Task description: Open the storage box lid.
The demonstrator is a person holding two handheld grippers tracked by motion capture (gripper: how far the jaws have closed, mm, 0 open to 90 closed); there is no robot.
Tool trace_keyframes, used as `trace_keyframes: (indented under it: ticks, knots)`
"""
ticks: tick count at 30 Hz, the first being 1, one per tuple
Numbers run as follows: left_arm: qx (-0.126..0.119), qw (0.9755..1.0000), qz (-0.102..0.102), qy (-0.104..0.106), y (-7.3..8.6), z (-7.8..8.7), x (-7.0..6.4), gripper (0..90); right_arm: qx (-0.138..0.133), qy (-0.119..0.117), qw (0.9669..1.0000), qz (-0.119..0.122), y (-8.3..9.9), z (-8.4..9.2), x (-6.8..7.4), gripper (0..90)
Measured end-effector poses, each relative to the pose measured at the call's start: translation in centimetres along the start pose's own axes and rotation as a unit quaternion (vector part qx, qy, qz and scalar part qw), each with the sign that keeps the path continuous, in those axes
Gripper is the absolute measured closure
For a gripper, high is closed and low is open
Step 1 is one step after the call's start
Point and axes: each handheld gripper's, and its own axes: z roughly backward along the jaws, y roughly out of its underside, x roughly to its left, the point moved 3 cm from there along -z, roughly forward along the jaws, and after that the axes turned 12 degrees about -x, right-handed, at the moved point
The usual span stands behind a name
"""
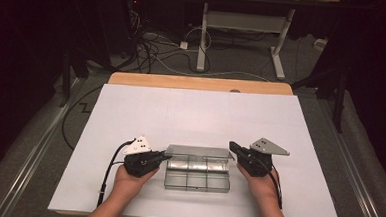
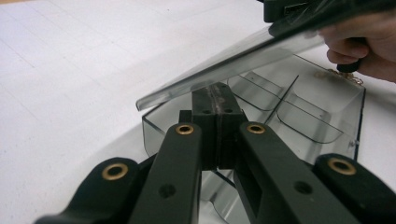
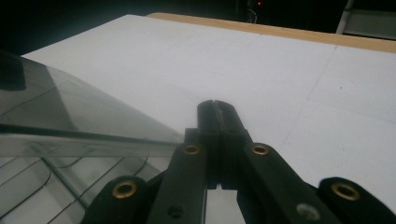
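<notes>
— The clear plastic box [image 1: 197, 174] sits near the front edge of the white table [image 1: 195, 113], between the two hands, its lid [image 1: 199, 151] lifted and tilting up toward the far side.

— What are the grippers doing?

— The left gripper [image 1: 166, 156] is at the lid's left end, the right gripper [image 1: 231, 148] at its right end. In the left gripper view the jaws are pressed together with no gap, their tips just under the raised lid's edge [image 2: 205, 77]. In the right gripper view the jaws are together too, beside the lid's corner [image 3: 70, 116]. Neither looks clamped on anything; I'd say they are propping or nudging the lid, though I can't see actual contact.

— How will it handle?

— Light, I'd guess, and stiff but thin. The smooth plastic looks slippery, and the box could skate on the table if pushed from one side. The dividers [image 2: 280, 105] inside look delicate.

— Where would you take hold?

— By the lid's end edges, both sides evenly, so the hinge isn't twisted. For the box itself, a side wall.
</notes>
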Motion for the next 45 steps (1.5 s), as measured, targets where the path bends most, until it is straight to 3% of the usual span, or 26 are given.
trace_keyframes:
  ticks: [20, 45]
  knots:
    - [-0.007, 0.9999, 0.0, -0.013, -1.8, -0.5, 0.8, 87.7, -0.031, -0.008, 0.9995, -0.003, -2.3, -1.4, 0.1, 90.0]
    - [-0.008, 0.9996, 0.01, -0.025, -2.0, -0.7, 2.1, 87.7, -0.028, -0.006, 0.9994, -0.02, -2.3, -3.3, -1.1, 90.0]
